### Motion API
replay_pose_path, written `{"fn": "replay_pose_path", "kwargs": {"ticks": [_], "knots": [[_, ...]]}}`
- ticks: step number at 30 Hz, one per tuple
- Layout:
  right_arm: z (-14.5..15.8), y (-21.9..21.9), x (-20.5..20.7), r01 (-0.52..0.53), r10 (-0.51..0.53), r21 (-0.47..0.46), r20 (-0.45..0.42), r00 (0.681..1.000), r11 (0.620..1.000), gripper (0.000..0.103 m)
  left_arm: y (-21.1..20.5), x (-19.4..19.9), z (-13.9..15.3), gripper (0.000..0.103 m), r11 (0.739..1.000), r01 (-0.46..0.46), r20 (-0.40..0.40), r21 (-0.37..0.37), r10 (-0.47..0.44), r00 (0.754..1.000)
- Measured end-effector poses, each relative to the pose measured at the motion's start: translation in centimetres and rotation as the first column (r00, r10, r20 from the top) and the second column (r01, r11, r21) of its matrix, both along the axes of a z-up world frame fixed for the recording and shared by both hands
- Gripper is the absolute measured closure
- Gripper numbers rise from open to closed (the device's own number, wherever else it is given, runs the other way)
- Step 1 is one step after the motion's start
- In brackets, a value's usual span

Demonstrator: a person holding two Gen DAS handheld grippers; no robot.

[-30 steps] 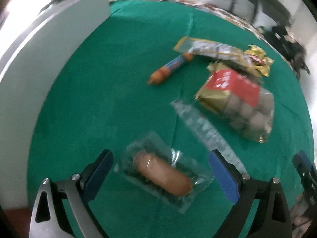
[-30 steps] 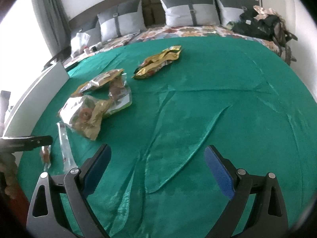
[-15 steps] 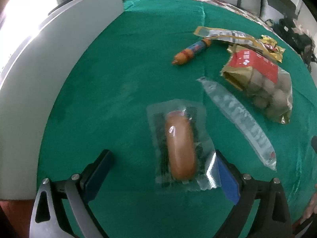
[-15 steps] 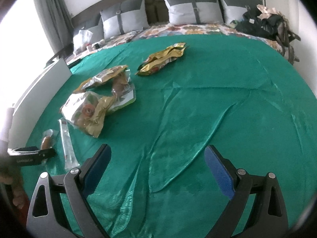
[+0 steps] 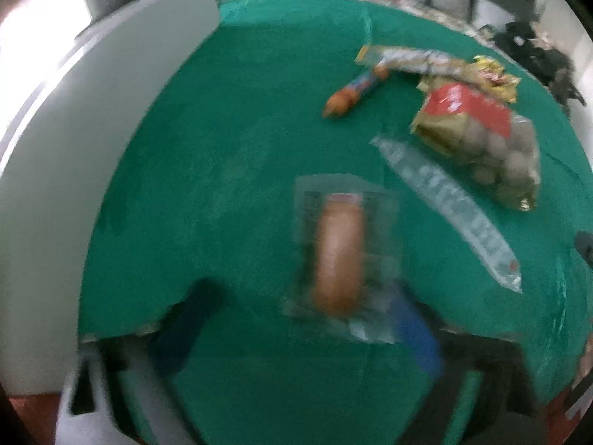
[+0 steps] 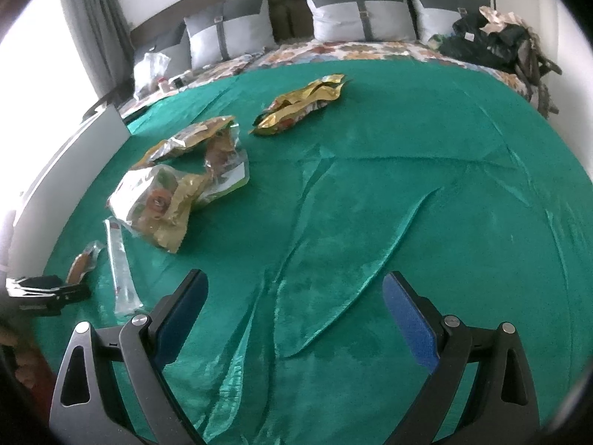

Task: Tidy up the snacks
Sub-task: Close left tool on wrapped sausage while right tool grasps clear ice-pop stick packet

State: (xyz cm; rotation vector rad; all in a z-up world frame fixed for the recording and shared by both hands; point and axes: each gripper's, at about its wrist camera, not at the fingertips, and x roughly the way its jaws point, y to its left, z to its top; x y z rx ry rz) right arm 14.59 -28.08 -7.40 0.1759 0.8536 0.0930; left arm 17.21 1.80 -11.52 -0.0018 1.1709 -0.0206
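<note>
The orange-brown sausage in a clear plastic pack (image 5: 339, 256) lies on the green bed cover (image 5: 229, 148) between the closing fingers of the left gripper (image 5: 296, 330), its long axis running straight away from them, so they meet it across its width (the blur hides any contact). The right gripper (image 6: 292, 315) hangs released, well apart from the sausage pack. Beyond the pack: one orange stick sausage (image 5: 354, 92), one long clear sachet (image 5: 448, 211), one red-labelled bag of balls (image 5: 478, 141).

text: none legible | packets: print too blurred to read
</note>
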Motion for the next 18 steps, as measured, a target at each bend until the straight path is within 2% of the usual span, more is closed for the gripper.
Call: {"fn": "replay_pose_path", "kwargs": {"ticks": [1, 2, 3, 5, 9, 11, 13, 15, 16, 18], "knots": [[-0.1, 0.0, 0.0, 0.001, -0.001, -0.002, -0.001, 1.0, 1.0, 0.006, -0.1, -0.2, 0.4, 0.06, 1.0, 0.021, 0.014, 0.005, -0.021, 1.0], [-0.1, 0.0, 0.0, 0.002, -0.002, -0.005, -0.002, 1.0, 1.0, 0.006, -0.2, -0.2, 0.6, 0.078, 0.999, 0.034, 0.015, 0.003, -0.034, 0.999], [-0.2, 0.0, 0.0, 0.004, -0.004, -0.006, -0.003, 1.0, 1.0, 0.006, -0.2, -0.3, 0.7, 0.085, 0.999, 0.051, 0.016, -0.006, -0.051, 0.999], [-0.4, -0.1, 0.0, 0.002, -0.002, -0.005, -0.007, 1.0, 1.0, 0.006, 0.1, -0.5, 1.0, 0.085, 0.998, 0.063, 0.03, -0.019, -0.062, 0.998], [-0.7, -0.2, 0.0, -0.014, 0.015, 0.036, -0.024, 1.0, 0.999, 0.006, 1.2, -1.1, 1.2, 0.085, 0.994, 0.05, 0.064, -0.098, -0.044, 0.997], [-0.7, -0.4, 0.0, -0.047, 0.054, 0.136, -0.045, 0.998, 0.99, 0.006, 2.1, -1.4, 1.5, 0.086, 0.989, 0.044, 0.07, -0.143, -0.034, 0.997], [-0.6, -0.3, 0.0, -0.074, 0.097, 0.272, -0.07, 0.993, 0.96, 0.006, 2.7, -1.7, 1.5, 0.086, 0.984, 0.039, 0.08, -0.177, -0.025, 0.996], [-0.1, 1.3, 0.6, -0.114, 0.169, 0.42, -0.097, 0.981, 0.9, 0.006, 3.5, -2.0, 1.5, 0.086, 0.978, 0.033, 0.083, -0.208, -0.016, 0.996], [0.3, 2.8, 1.1, -0.148, 0.209, 0.414, -0.106, 0.972, 0.898, 0.006, 3.8, -2.1, 1.4, 0.086, 0.974, 0.03, 0.082, -0.224, -0.012, 0.997], [0.9, 7.0, 2.4, -0.252, 0.308, 0.32, -0.139, 0.941, 0.913, 0.007, 3.8, -2.0, 1.4, 0.086, 0.968, 0.029, 0.083, -0.248, -0.009, 0.996]]}}
